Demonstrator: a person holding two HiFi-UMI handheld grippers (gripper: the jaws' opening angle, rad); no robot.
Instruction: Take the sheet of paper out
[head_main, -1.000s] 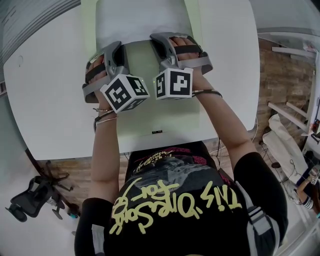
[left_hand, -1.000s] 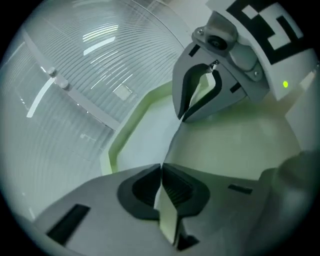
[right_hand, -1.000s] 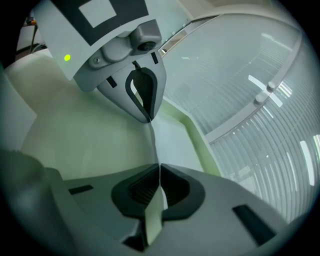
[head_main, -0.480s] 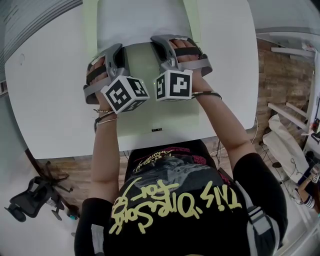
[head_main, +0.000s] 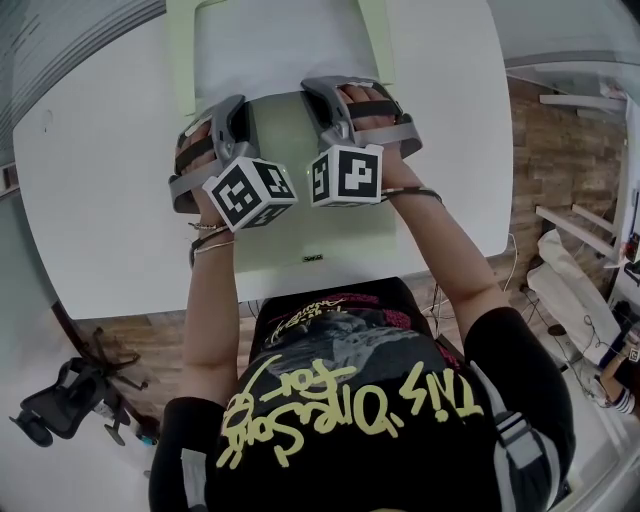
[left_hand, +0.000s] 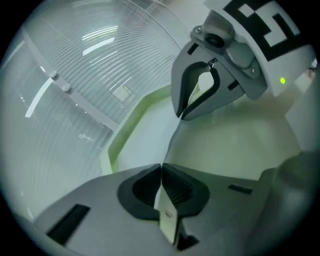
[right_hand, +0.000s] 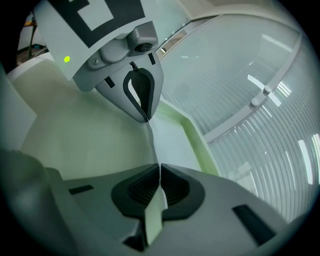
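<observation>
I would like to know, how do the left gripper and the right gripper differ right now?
The left gripper carries its marker cube tilted corner-on; the right gripper shows its marker cube almost square to the head view. The left gripper lies slightly nearer the person than the right gripper. Shared: both have fingers shut on the same thin pale sheet.

Your table (head_main: 100, 200) is white. On it the folder (head_main: 330, 230) is pale green, the sheet of paper (head_main: 280, 50) white. Your left gripper (left_hand: 161, 170) and right gripper (right_hand: 160, 170) are grey with black pads (left_hand: 142, 190), their cubes (head_main: 250, 190) patterned in black-and-white squares.
</observation>
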